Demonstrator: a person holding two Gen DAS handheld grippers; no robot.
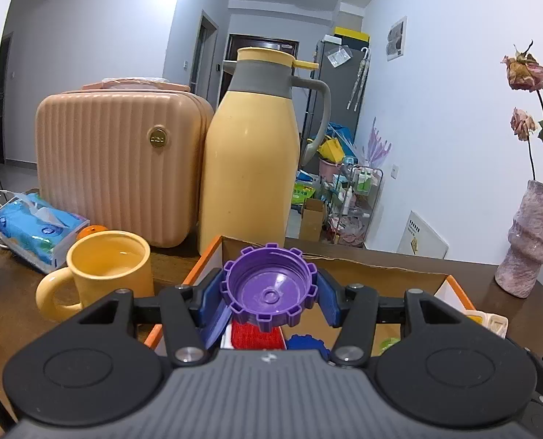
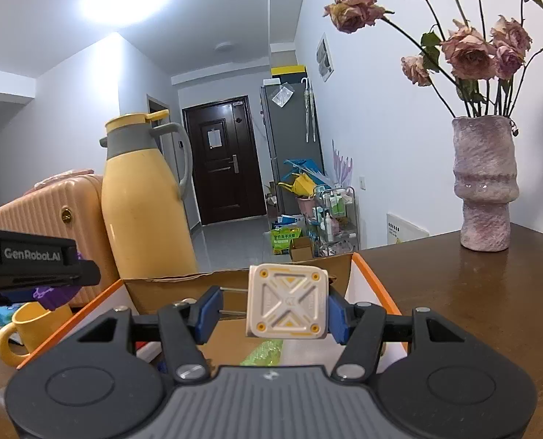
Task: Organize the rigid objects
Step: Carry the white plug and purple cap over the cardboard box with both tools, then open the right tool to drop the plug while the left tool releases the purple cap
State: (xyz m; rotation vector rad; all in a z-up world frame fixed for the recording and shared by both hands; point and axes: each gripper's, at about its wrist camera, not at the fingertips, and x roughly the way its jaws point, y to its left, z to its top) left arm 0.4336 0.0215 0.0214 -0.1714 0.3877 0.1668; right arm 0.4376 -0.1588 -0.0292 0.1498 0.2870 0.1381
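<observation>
Taking the cardboard box [image 1: 381, 267] as the landmark, the mug [image 1: 106, 270] stands just outside its left wall, with the tissue pack [image 1: 41, 230], the small suitcase [image 1: 117, 168] and the yellow flask [image 1: 249, 161] behind that corner.

The left gripper [image 1: 269, 291] hangs above the box's left part, its jaws clamped on a purple toothed cap [image 1: 269, 289], hollow side toward the camera. Under it, on the box floor, lie a red piece [image 1: 256, 334] and a blue toothed piece [image 1: 306, 344], so some sorting looks done.

The right gripper [image 2: 267, 311] hangs above the box's right part. Its jaws are set wider, with a white square block [image 2: 287, 301] between them; the block touches the right pad, while a gap shows beside the left pad, so whether it is firmly gripped I cannot tell. A green piece [image 2: 264, 353] lies below in the box [image 2: 373, 281].

The vase [image 2: 485, 183] stands well right of the box.

Judging from this, the task is partway: two items are still carried and not yet put down.
</observation>
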